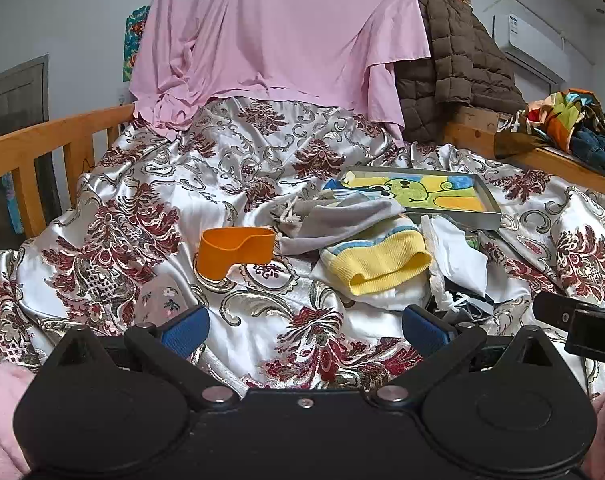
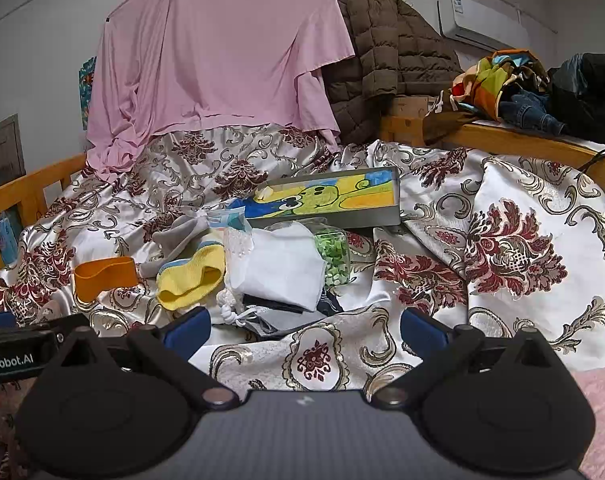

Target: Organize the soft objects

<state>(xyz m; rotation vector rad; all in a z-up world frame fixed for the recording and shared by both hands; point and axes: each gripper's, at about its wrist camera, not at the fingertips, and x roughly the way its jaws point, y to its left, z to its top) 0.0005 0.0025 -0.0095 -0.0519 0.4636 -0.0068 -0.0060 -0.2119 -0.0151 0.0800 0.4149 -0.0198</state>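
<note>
Left wrist view: my left gripper hangs low over the bedspread with its 2 blue pads spread wide and nothing between them. My right gripper is likewise spread and empty, just beside the left one, whose black body shows at the left edge of the right wrist view.

The tray lies on the bedspread behind the pile, its floor printed with a green cartoon figure on yellow and blue; 1 grey cloth edge laps over its near corner, otherwise I see nothing inside. A clear pouch just in front of it holds small green bits.

The soft things sit in 1 heap mid-bed, ahead of both grippers. A yellow sock with blue stripes lies open-cuffed toward me. A grey drawstring bag rests behind it, touching it. A white cloth lies crumpled to the right of the sock, over darker fabric and a white cord. An orange band stands on edge, bent, just left of the heap.

The bedspread is glossy white satin with maroon and gold flourishes, much rumpled. Wooden rails flank the bed. A pink sheet drapes the far end beside a brown quilted jacket. An air conditioner hangs on the wall.
</note>
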